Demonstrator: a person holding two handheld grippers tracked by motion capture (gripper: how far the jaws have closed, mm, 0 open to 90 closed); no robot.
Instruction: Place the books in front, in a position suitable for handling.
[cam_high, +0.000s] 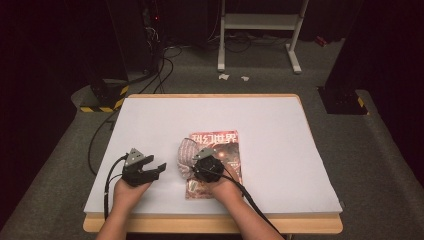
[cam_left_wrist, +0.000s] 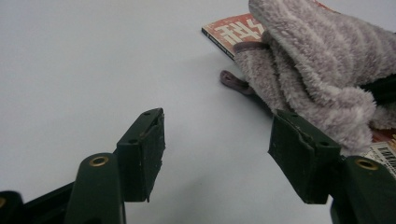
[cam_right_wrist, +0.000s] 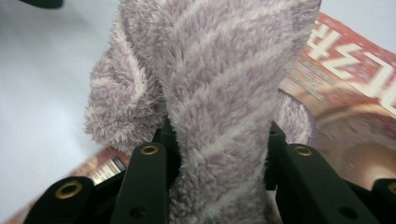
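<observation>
Spreading across most of the high view, the white table (cam_high: 280, 150) carries a red magazine (cam_high: 226, 150) just below its centre. Over the magazine's nine-o'clock edge lies a fluffy lilac striped cloth (cam_high: 186, 156), and the right gripper (cam_right_wrist: 219, 154) has its jaws clamped on a thick fold of it. At about eight o'clock from the cloth, the left gripper (cam_high: 155, 167) rests on bare table with its jaws spread wide and nothing between them.

My worry is that the pile is soft and bulky: a fold could slip from the pads if pulled quickly, or the cloth could drag the magazine along.

How much cloth is actually pinched stays hidden by fluff, and the right gripper covers part of the magazine cover.
</observation>
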